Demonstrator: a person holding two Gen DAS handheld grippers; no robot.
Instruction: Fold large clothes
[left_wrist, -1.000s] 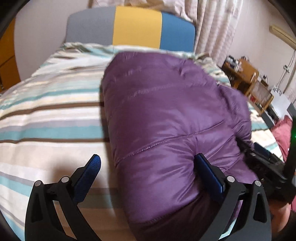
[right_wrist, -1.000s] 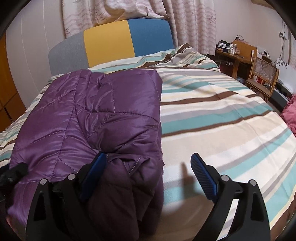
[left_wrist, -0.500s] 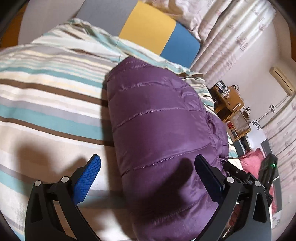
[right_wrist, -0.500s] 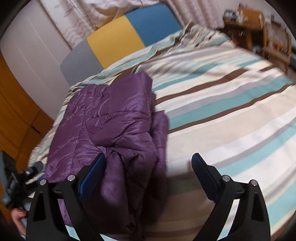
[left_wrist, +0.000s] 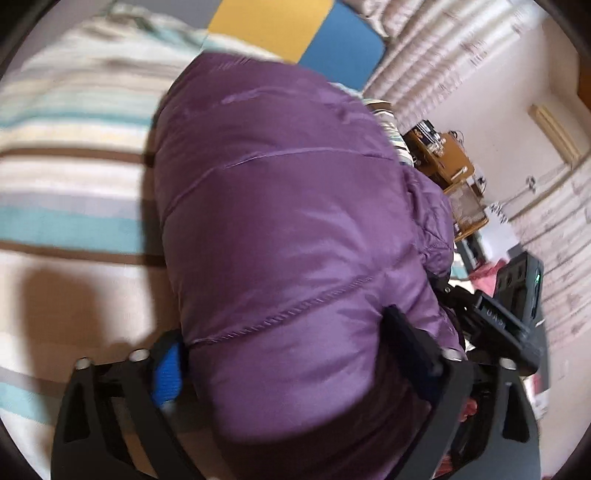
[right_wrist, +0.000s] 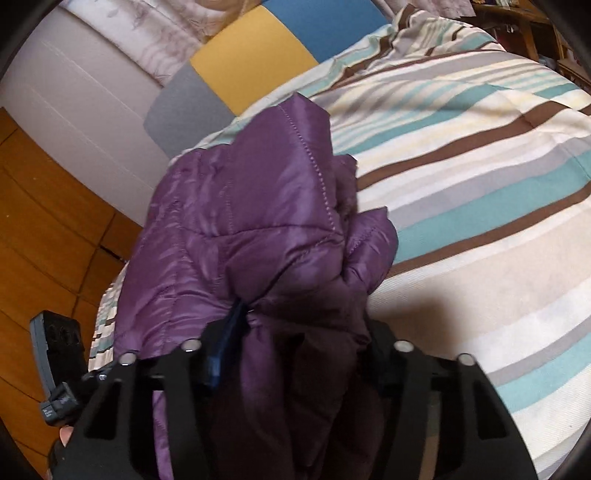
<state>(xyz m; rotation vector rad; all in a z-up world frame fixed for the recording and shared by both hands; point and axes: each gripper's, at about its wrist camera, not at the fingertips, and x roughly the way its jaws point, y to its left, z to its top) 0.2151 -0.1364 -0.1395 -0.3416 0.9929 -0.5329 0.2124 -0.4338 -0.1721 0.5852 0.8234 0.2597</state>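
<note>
One quilted purple puffer jacket (left_wrist: 295, 229) of shiny, stitched nylon is lying bunched on the one bed, on its striped cotton cover (left_wrist: 66, 221) banded in teal, brown, cream and grey. Two tools are working on it, one at each side. The left tool (left_wrist: 284, 347) is clamping a thick padded fold of the jacket between its two black fingers; one blue ribbed pad (left_wrist: 168, 373) is showing at the left, while the opposite pad is sinking into the fabric and hard to make out. The right tool (right_wrist: 295, 343) is gripping a crumpled, darker bundle of the same jacket (right_wrist: 251, 229), its fingers pressing in from both sides; only a sliver of its blue pad (right_wrist: 225, 339) is peeking out, the other being buried in cloth. The jacket's near end is cut off by the bottom of both views. Behind the bed, one padded headboard (right_wrist: 251, 55) is standing in three panels: grey, yellow, blue. In the left wrist view, which is blurring with motion, one wooden side table (left_wrist: 443, 162) is sitting beside pale patterned curtains (left_wrist: 436, 59), its clutter too small to identify.
</note>
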